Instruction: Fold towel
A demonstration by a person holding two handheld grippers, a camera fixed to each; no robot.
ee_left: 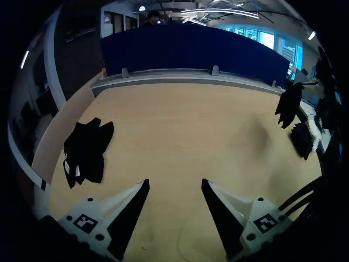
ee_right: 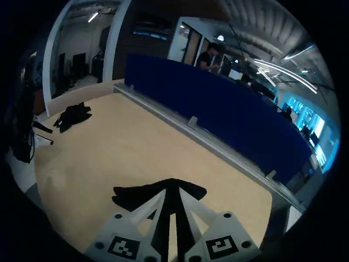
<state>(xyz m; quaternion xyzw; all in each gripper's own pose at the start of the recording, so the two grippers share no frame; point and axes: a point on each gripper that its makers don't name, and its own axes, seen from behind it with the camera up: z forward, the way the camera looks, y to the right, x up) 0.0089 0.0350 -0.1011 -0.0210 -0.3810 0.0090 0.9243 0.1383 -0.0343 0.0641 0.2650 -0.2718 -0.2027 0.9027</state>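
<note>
My right gripper is shut on a black towel, which spreads out to both sides of the fingertips above the light wooden table. In the left gripper view the same black towel hangs in the air at the far right, over the table's right edge. My left gripper is open above the bare table, nothing between its fingers. A crumpled pile of black cloth lies at the table's left edge; the right gripper view has this pile far off at the back left.
A blue divider wall on a grey rail closes the table's far side. A second dark cloth sits at the right edge under the hanging towel. A person stands behind the divider.
</note>
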